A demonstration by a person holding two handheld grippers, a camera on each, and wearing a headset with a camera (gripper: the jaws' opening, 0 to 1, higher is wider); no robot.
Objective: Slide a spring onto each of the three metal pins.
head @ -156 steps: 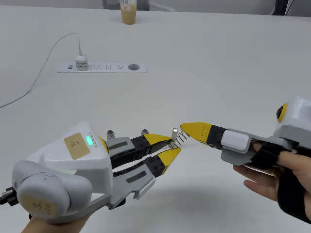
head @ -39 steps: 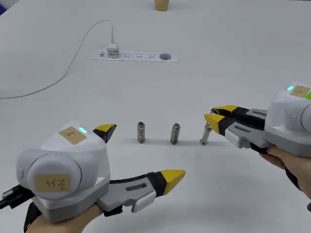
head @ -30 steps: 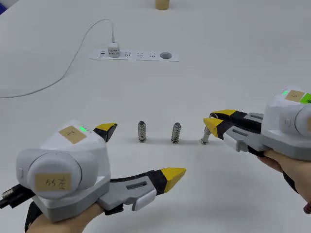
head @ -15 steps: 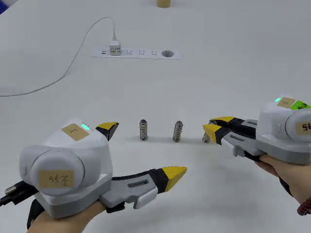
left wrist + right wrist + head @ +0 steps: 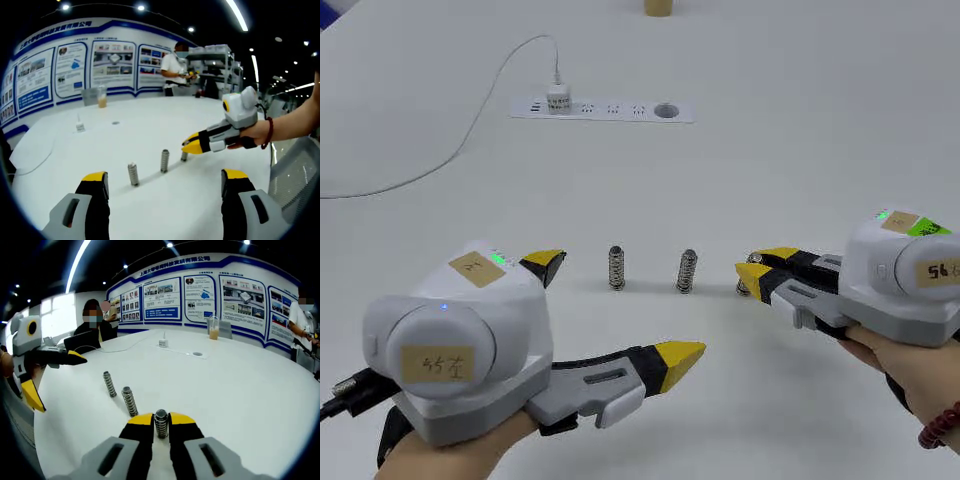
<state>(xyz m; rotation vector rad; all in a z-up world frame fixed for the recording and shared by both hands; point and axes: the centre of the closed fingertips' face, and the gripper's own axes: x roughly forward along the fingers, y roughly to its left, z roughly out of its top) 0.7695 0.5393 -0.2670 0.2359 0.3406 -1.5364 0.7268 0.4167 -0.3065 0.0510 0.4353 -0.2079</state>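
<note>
Three short metal pins stand in a row on the white table. The left pin [image 5: 616,267] and middle pin [image 5: 687,270] each carry a spring and stand free. My right gripper [image 5: 757,264] hides most of the third pin [image 5: 742,289]. In the right gripper view its yellow-tipped jaws sit close on both sides of that pin's spring [image 5: 160,423], so the right gripper [image 5: 161,420] looks shut on it. My left gripper [image 5: 611,307] is wide open near the table's front, short of the row, holding nothing. The left gripper view [image 5: 164,176] shows all three pins ahead.
A white power strip [image 5: 603,108] with a plugged charger [image 5: 558,100] and a trailing cable lies farther back. Beyond it stands a cup [image 5: 658,6]. People stand past the table's far side in the gripper views.
About five seconds ago both grippers met at the third pin with a spring between them. Since then the left gripper has drawn back and opened; the right gripper has sunk lower over the third pin.
</note>
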